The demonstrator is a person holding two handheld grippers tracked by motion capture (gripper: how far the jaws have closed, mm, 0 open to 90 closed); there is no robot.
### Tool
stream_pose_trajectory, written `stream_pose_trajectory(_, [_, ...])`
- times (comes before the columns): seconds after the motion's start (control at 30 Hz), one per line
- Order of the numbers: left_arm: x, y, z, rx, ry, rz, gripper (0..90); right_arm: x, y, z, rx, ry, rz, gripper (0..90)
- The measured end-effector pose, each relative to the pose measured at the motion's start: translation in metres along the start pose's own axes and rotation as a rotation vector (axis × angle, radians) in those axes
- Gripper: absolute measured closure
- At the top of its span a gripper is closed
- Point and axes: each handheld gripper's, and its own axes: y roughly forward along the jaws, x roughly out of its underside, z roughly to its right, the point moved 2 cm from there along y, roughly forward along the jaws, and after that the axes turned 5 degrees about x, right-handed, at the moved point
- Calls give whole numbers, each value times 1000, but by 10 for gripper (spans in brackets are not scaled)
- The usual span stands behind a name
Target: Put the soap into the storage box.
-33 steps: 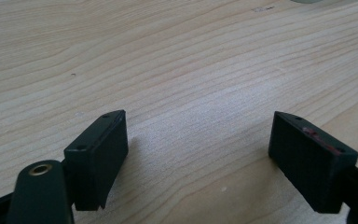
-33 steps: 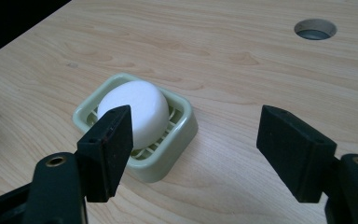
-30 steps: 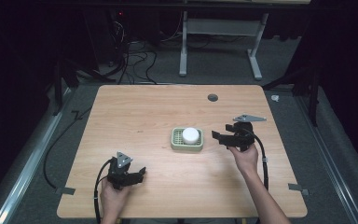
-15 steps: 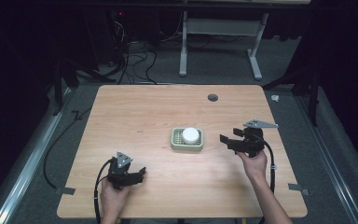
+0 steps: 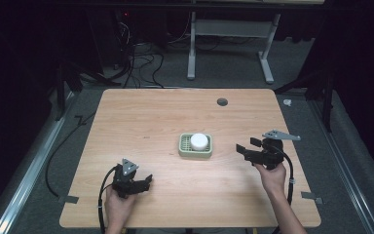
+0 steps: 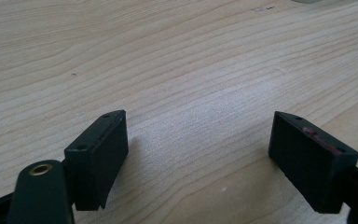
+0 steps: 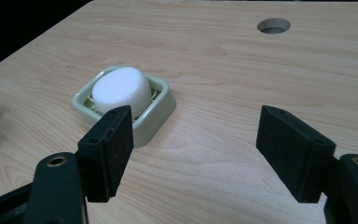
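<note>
Left claw point(image 5: 145, 182) released, low over bare counter point(image 5: 165, 117) nr front edge. White soap point(image 5: 199, 141) sits in green dish point(image 5: 184, 148) mid-counter. Right claw point(image 5: 246, 148) released, just beside dish w/ nothing held. Risk: a low approach could clip the rim & shove dish instead of gripping soap.

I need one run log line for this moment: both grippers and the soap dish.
left gripper: open, empty | right gripper: open, empty, beside dish | white soap: in green soap dish, mid-table
</note>
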Motion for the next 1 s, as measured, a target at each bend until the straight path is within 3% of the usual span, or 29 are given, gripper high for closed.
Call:
stream_pose_trajectory(0.5, [0,0,0,-1,0,0,201,14,-15,0,-7,11,3,288])
stream_pose_trajectory(1.0, [0,0,0,-1,0,-1,201,38,-17,3,13,27,-17,306])
